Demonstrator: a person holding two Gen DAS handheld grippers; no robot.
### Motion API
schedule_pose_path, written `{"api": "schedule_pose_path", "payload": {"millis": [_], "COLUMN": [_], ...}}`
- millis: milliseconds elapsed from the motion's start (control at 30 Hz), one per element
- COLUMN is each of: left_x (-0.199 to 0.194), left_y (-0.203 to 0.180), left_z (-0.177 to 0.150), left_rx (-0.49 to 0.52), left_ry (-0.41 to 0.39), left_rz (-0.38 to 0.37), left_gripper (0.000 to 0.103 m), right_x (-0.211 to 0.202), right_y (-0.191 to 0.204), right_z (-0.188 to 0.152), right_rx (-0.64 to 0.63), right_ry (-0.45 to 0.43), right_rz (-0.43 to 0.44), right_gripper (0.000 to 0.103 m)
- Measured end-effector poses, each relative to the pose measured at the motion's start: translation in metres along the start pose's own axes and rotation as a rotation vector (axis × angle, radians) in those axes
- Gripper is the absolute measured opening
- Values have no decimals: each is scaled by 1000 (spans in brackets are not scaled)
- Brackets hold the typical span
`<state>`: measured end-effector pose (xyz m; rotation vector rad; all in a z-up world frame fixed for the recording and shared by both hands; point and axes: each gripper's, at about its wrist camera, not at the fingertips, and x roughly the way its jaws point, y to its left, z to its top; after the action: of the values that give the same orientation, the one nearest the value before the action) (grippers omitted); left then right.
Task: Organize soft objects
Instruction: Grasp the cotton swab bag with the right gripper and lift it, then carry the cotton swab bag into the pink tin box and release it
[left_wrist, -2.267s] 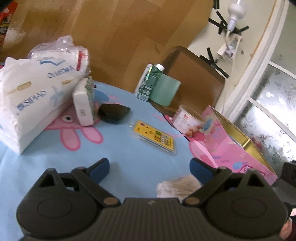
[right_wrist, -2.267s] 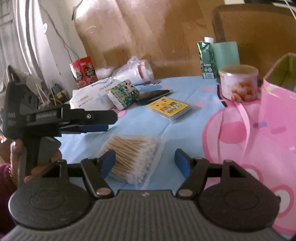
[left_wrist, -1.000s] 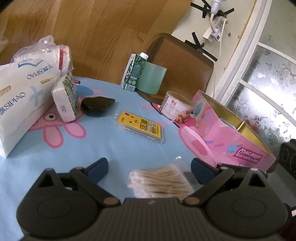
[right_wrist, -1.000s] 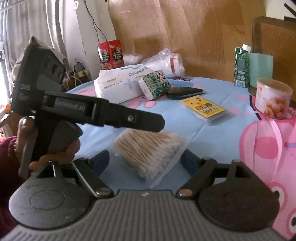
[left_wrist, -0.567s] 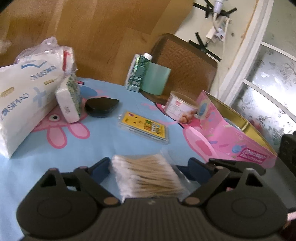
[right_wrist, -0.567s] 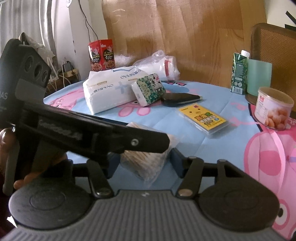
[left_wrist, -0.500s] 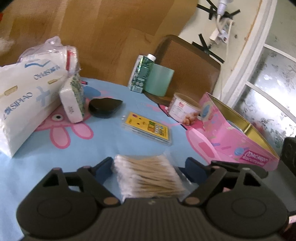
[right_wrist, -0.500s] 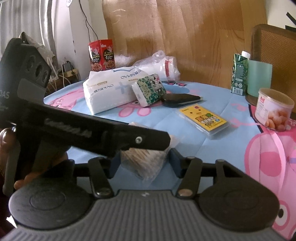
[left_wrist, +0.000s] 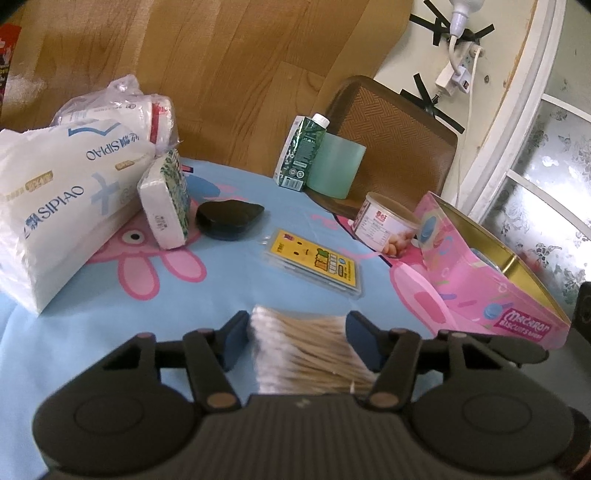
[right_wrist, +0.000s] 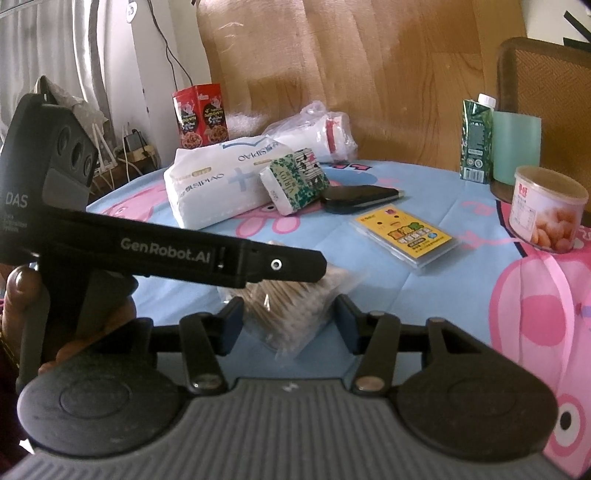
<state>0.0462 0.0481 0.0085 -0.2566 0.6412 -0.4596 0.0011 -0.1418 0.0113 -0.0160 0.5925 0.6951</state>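
Both grippers are crowding the bag of cotton swabs (left_wrist: 306, 350) on the tabletop (left_wrist: 221, 295): left gripper (left_wrist: 295, 332) fingers closed onto its sides, right gripper (right_wrist: 288, 317) fingers nearly touching, can't tell if gripping. Grab step; next probably lifting it toward the pink tin (left_wrist: 491, 291)

tablecloth (left_wrist: 229, 295) is light blue with pink cartoon pigs, biscuit tin (left_wrist: 480, 291) pink, tissue pack (left_wrist: 66, 192) white with blue print, card pack (left_wrist: 314, 266) yellow.

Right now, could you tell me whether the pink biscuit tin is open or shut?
Open: the pink biscuit tin has no lid on, and its gold inner wall shows from above.
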Motion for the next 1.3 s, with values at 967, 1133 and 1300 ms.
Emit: {"api": "schedule_pose_path", "payload": {"millis": [967, 1133, 1300], "left_x": [0, 0, 0], "left_y": [-5, -8, -8], "left_z": [-2, -3, -3], "left_rx": [47, 62, 72], "left_ry": [9, 10, 14], "left_rz": [-7, -7, -11], "left_gripper": [58, 58, 58], "right_x": [-3, -4, -5], "right_y": [16, 19, 20], "right_z": [-6, -7, -8], "right_rx": [-60, -73, -77], "right_ry": [13, 14, 15], "right_rz": [-83, -100, -109], "right_gripper": [58, 59, 58]}}
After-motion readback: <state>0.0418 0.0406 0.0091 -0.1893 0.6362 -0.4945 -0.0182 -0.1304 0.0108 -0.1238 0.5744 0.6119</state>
